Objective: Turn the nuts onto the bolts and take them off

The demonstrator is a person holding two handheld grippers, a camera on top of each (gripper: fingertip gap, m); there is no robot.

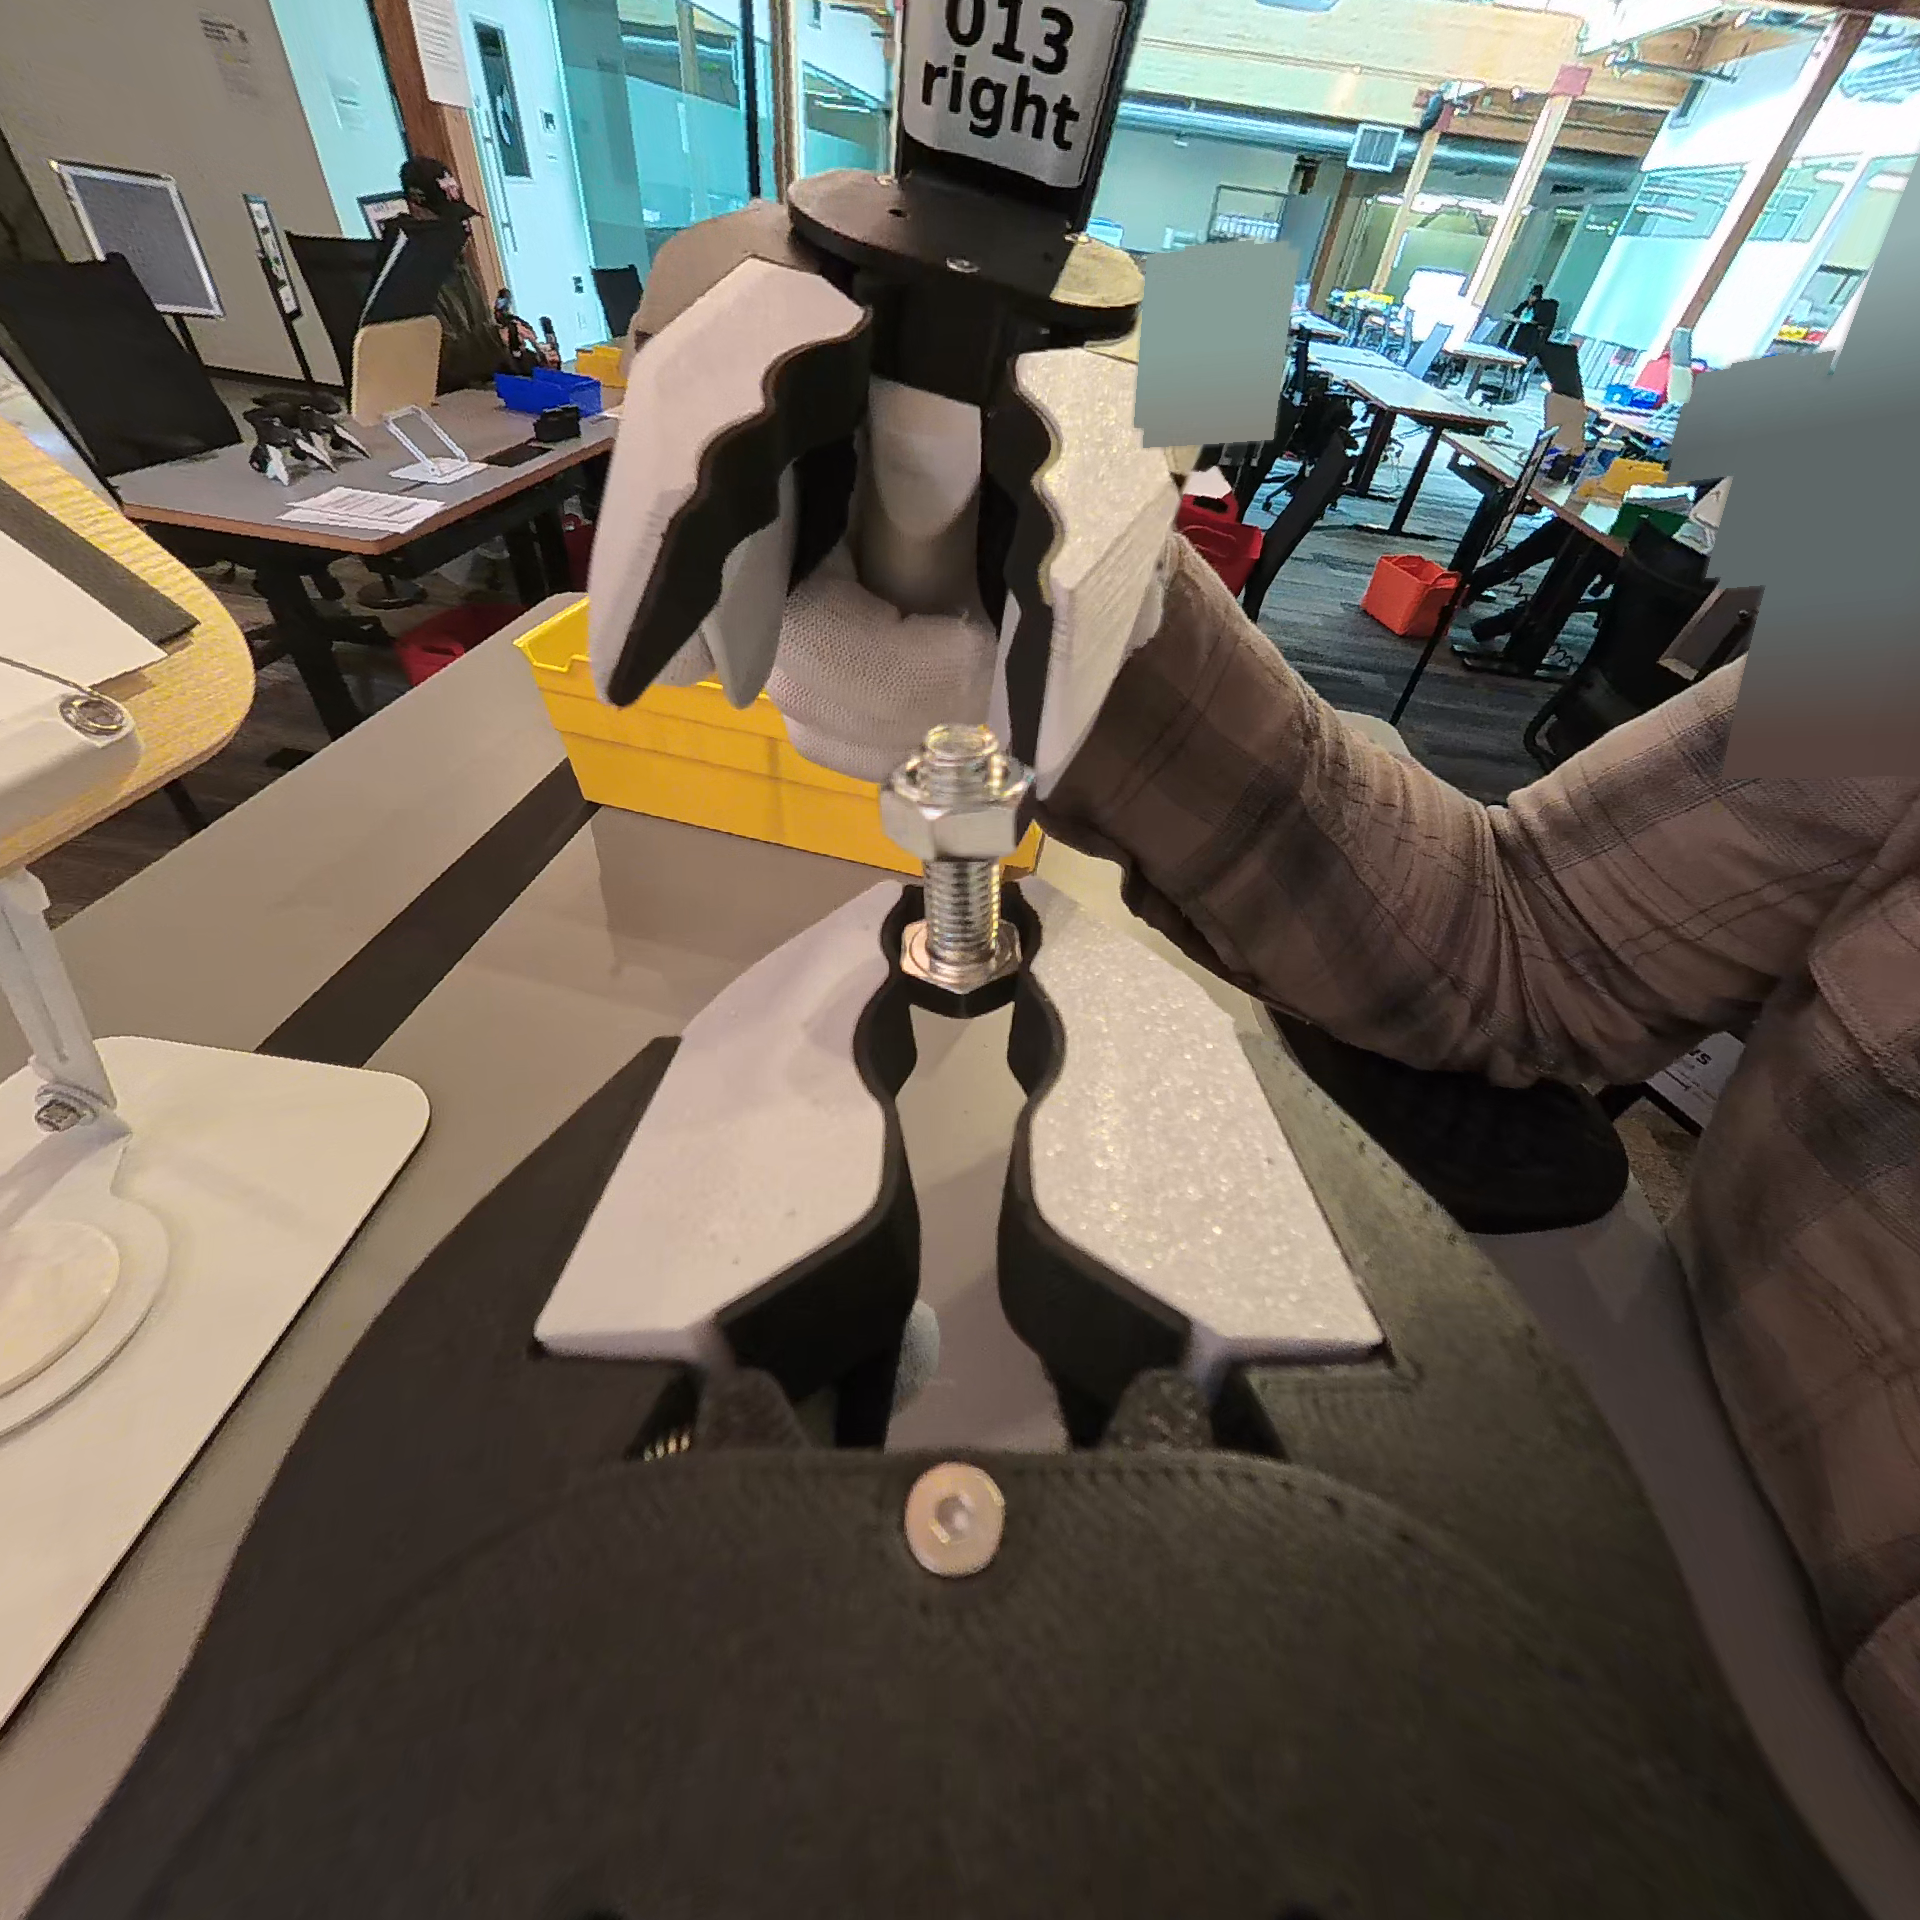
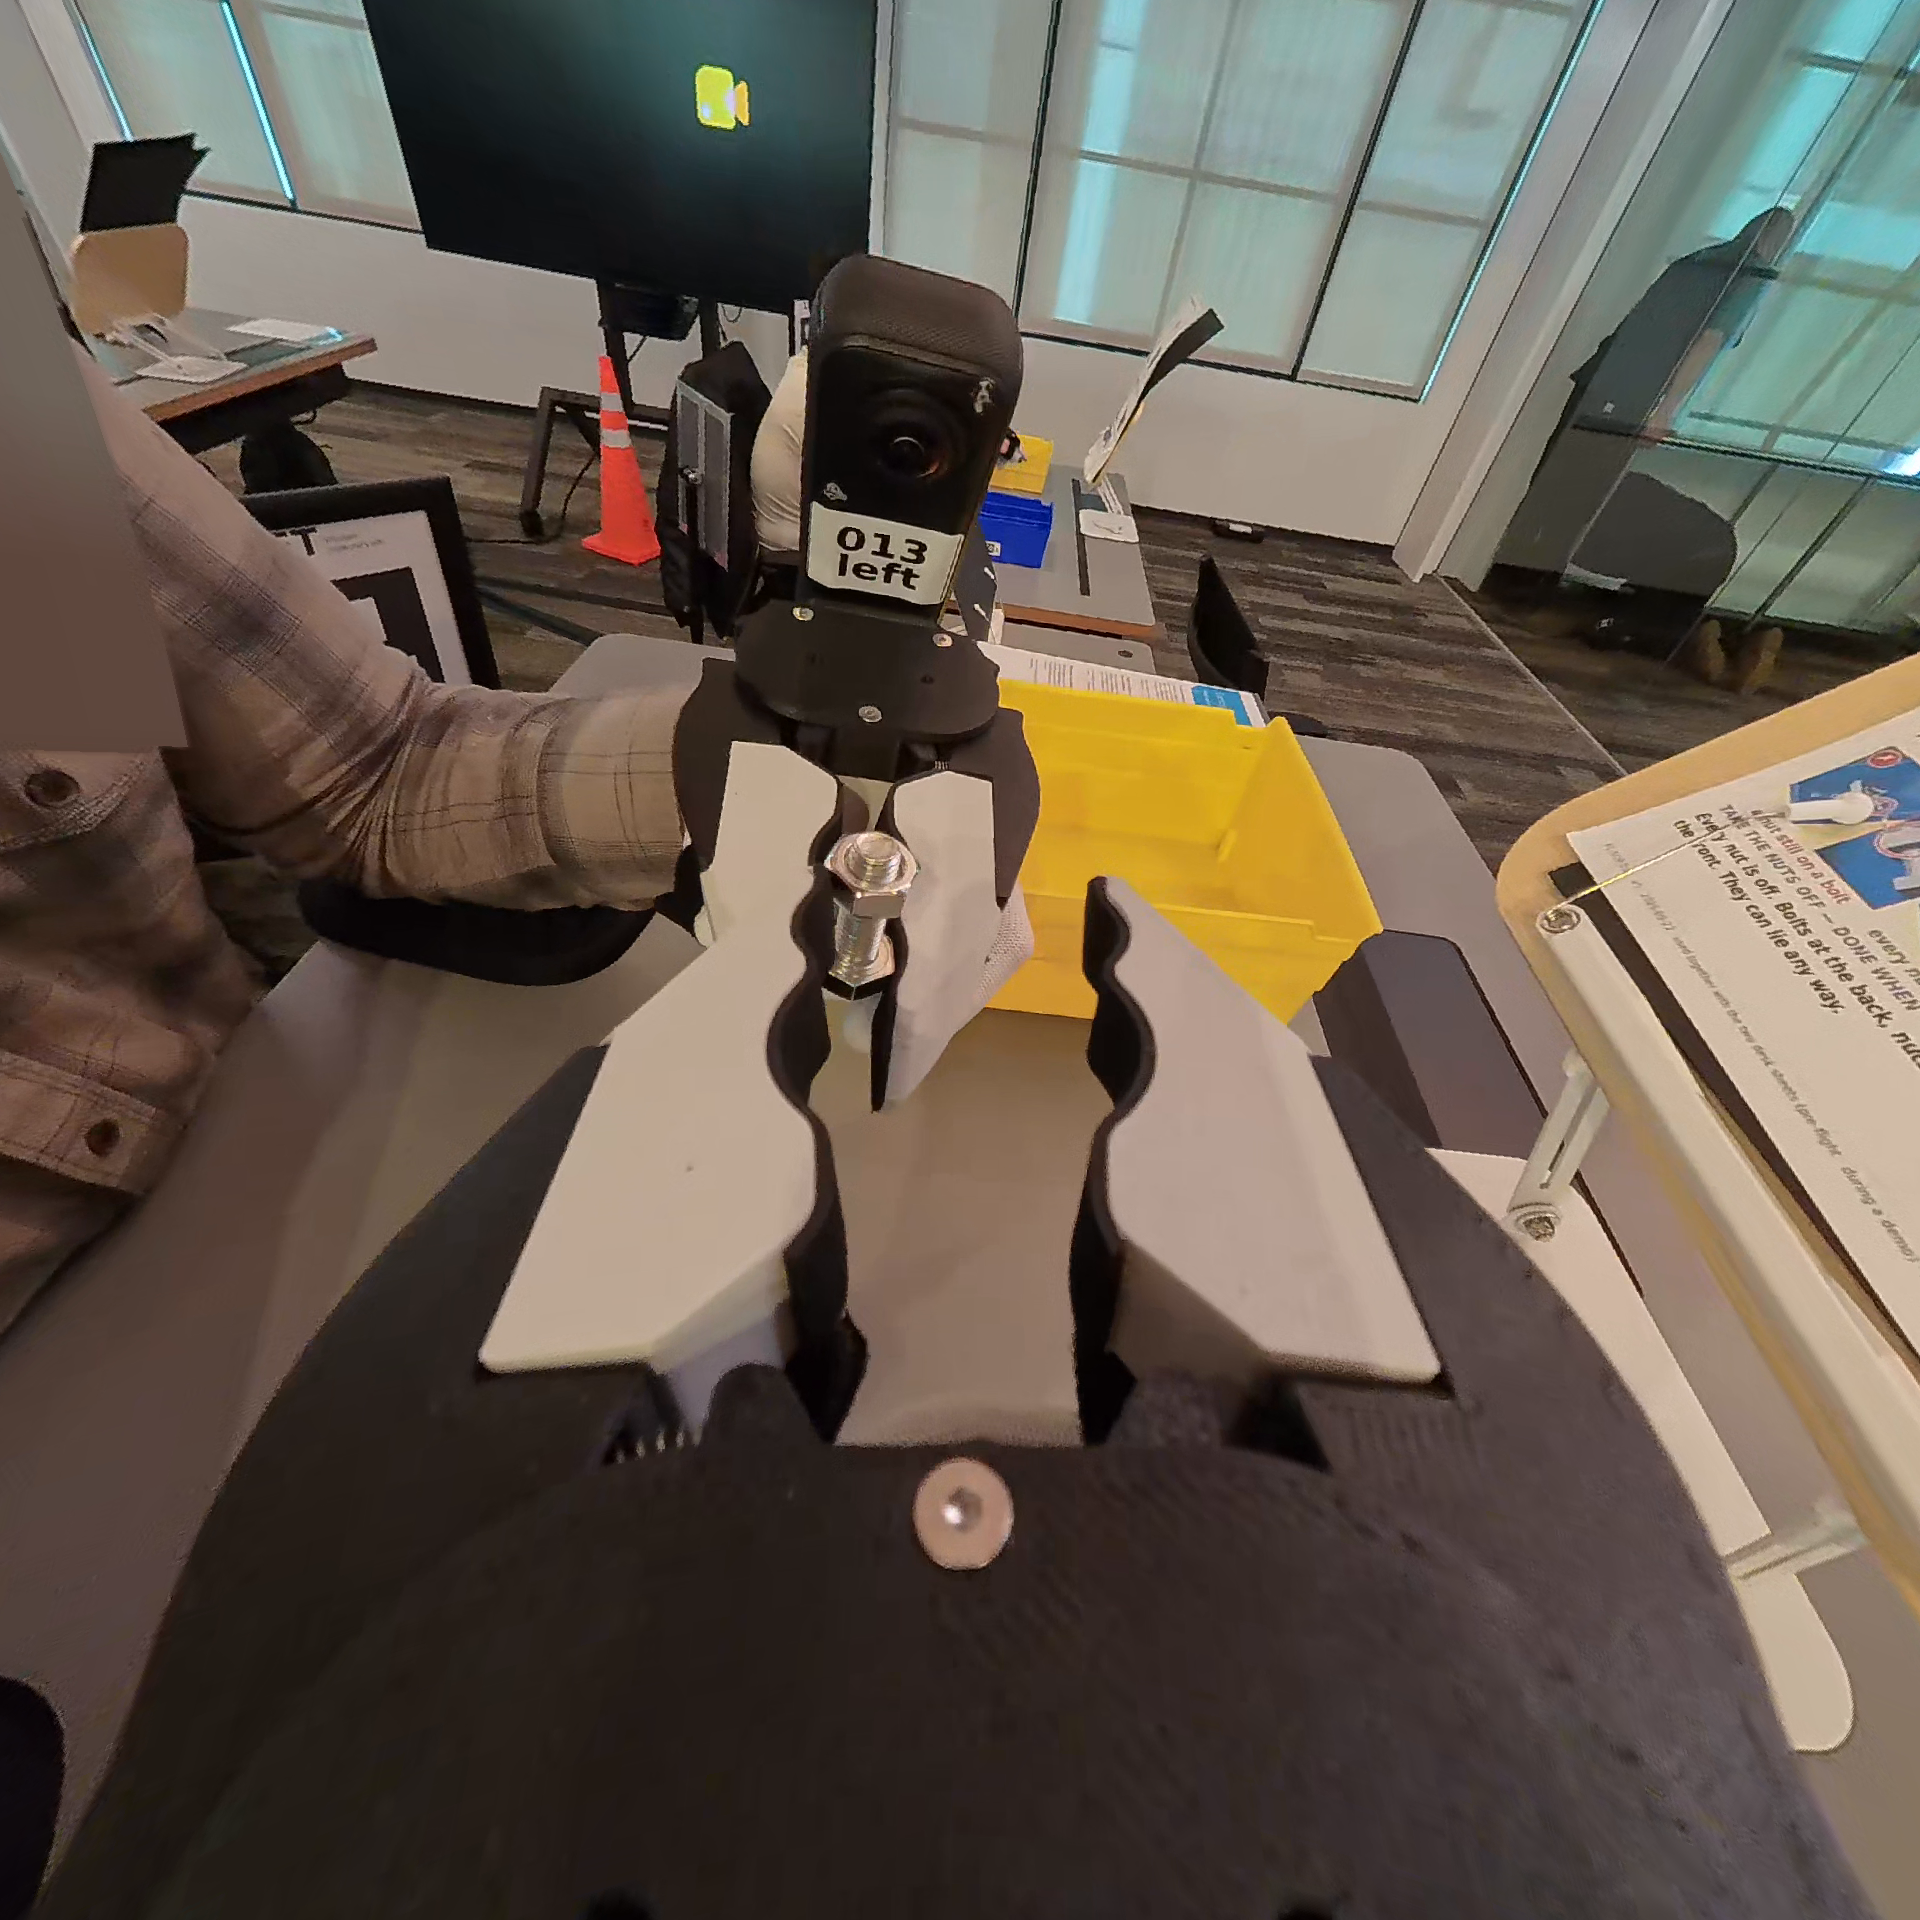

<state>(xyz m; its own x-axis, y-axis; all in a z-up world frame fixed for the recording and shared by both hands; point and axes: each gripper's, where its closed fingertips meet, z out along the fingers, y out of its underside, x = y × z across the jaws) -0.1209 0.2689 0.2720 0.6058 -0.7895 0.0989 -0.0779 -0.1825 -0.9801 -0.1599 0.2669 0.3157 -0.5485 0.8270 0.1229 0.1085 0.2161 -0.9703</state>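
Bolt [image 1: 961, 914] clamped by its head in the left gripper [image 1: 961, 971] — nut [image 1: 958, 805] near the tip; the right gripper [image 2: 956, 1039], jaws wide and empty, must next close on the nut.

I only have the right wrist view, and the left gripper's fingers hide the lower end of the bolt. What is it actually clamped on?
Observer: The left wrist view shows the left gripper shut on the hex head of the bolt. The head sits in a notch of the black lining, and the threaded shank stands free above it.
Operator: Is my gripper lined up around the nut?
Observer: No. The right gripper is open and off centre. One finger runs down close beside the nut, and I cannot tell whether it touches. The other finger ends well off to the side.
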